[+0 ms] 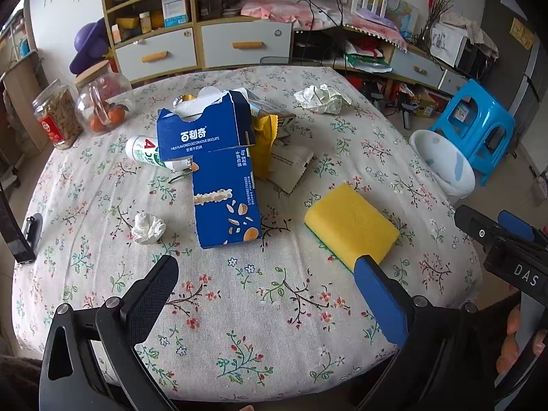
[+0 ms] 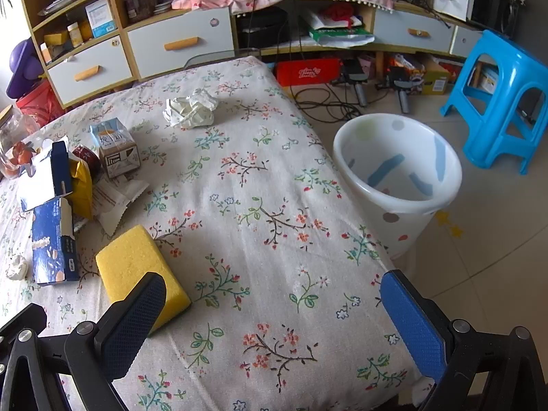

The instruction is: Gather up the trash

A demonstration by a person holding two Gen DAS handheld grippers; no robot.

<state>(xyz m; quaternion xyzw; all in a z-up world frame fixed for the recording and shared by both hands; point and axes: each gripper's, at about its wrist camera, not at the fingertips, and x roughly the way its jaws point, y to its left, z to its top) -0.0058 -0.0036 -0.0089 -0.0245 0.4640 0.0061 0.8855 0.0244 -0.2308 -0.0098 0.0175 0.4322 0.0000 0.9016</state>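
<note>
While both hand-held grippers hover spread and empty over the tabletop [image 2: 274, 205], the blue biscuit box [image 1: 222, 188] lies ahead of the left hand-held gripper [image 1: 267, 274]; the right hand-held gripper [image 2: 274, 301] has the crumpled paper [image 2: 191, 109] far ahead and the white bin [image 2: 397, 178] to its right.

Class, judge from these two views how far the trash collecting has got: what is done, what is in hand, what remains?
Done: nothing visible; the white bin beside the table looks empty. In hand: nothing; the left gripper and right gripper are both open over the tablecloth. Left: the torn blue biscuit box, two crumpled tissues, the wrappers and the small carton.
</note>
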